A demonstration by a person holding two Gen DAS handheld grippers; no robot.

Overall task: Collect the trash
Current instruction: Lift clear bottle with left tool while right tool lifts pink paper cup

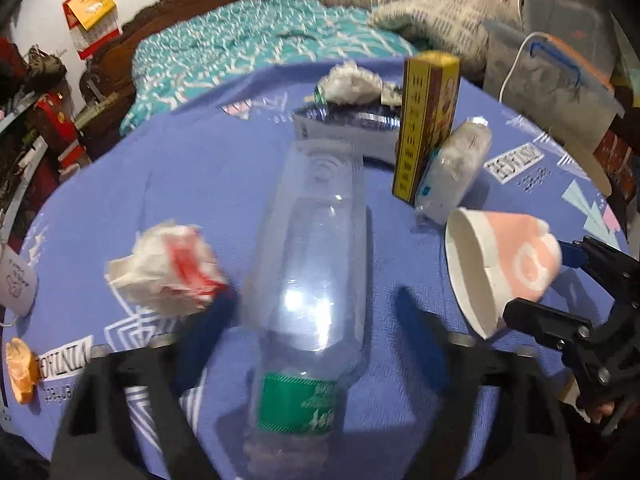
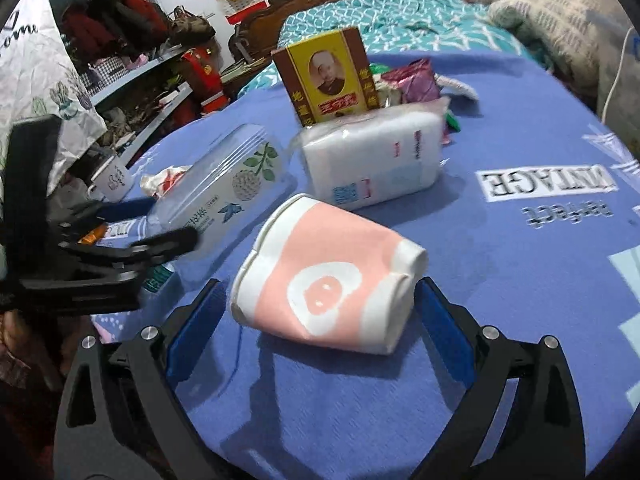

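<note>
A clear plastic bottle (image 1: 312,264) with a green label lies on the blue cloth between the spread fingers of my left gripper (image 1: 316,316), which is open around it; it also shows in the right wrist view (image 2: 224,188). A crushed pink-and-white paper cup (image 2: 332,276) lies on its side between the spread fingers of my right gripper (image 2: 316,304), open around it. The cup (image 1: 500,264) and right gripper (image 1: 544,280) show at the right of the left wrist view. The left gripper (image 2: 160,224) shows at the left of the right wrist view.
A crumpled white-and-red wrapper (image 1: 168,268), a yellow box (image 2: 328,76) standing upright, a white tissue pack (image 2: 376,160) and more wrappers (image 2: 408,80) lie on the blue tablecloth (image 2: 520,280). A white mug (image 2: 114,180) stands at the left edge. A bed (image 1: 248,44) lies behind.
</note>
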